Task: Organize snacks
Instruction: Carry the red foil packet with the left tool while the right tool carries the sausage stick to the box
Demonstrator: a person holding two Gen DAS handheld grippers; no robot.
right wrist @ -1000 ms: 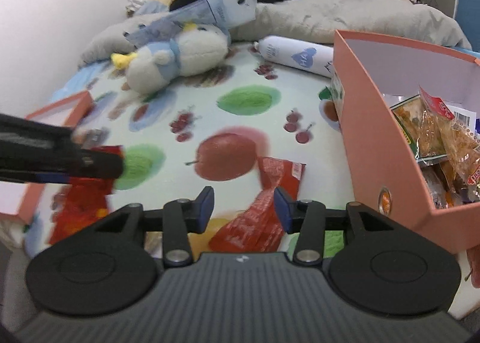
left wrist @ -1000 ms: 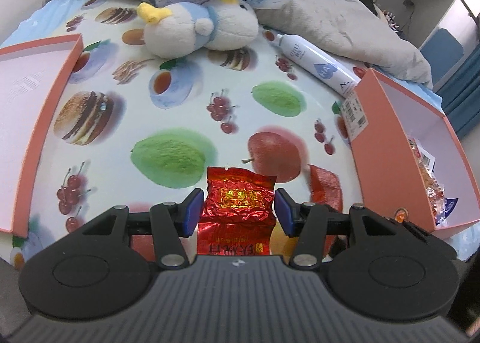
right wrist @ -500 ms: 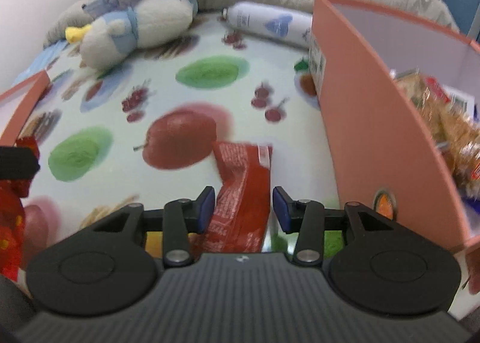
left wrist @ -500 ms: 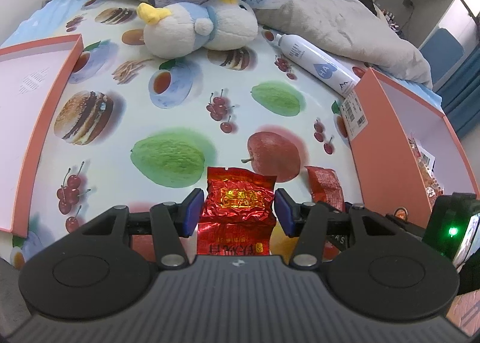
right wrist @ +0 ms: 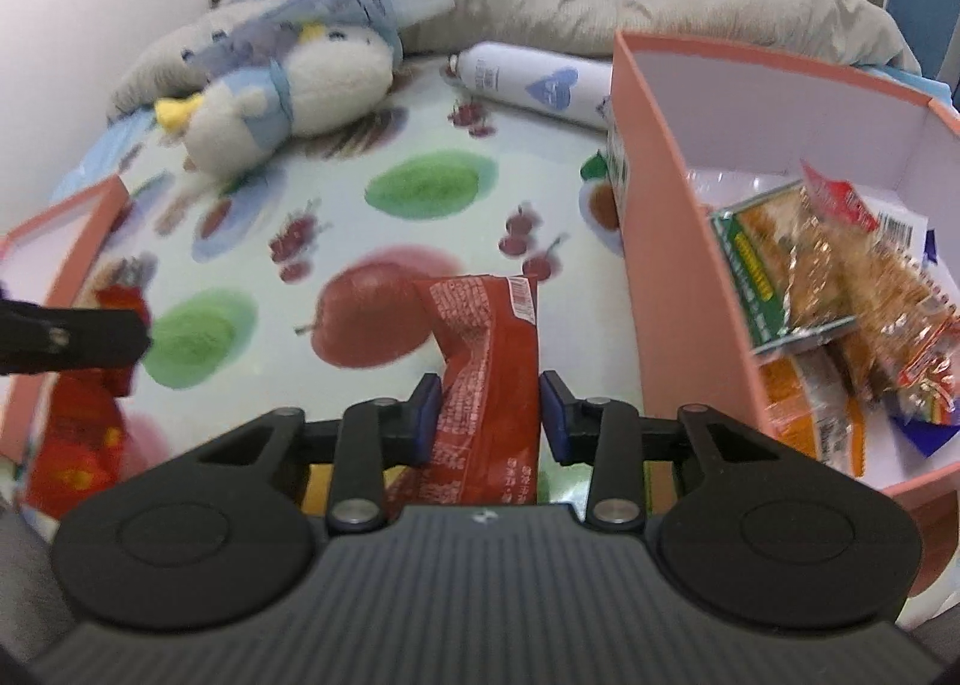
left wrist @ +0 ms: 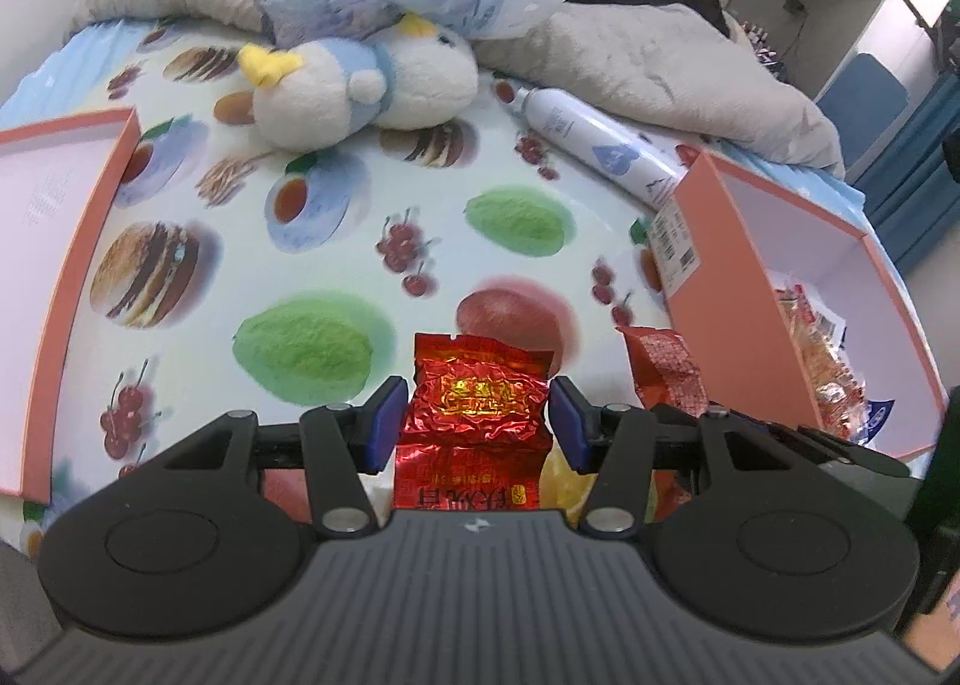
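Right gripper [right wrist: 489,415]: jaws spread, not gripping; red wrapper [right wrist: 489,367] between the pads, just left of the pink box [right wrist: 654,241]. Long axis of wrapper along the fingers, pointing away; straight closure likely sufficient, box directly to the right. Left gripper [left wrist: 477,424]: jaws spread, not gripping; foil packet [left wrist: 477,415] between the pads, well left of the box [left wrist: 720,259], also lengthwise along the fingers. Farther left of the box: lid [left wrist: 72,241]. Right gripper nearer the box.
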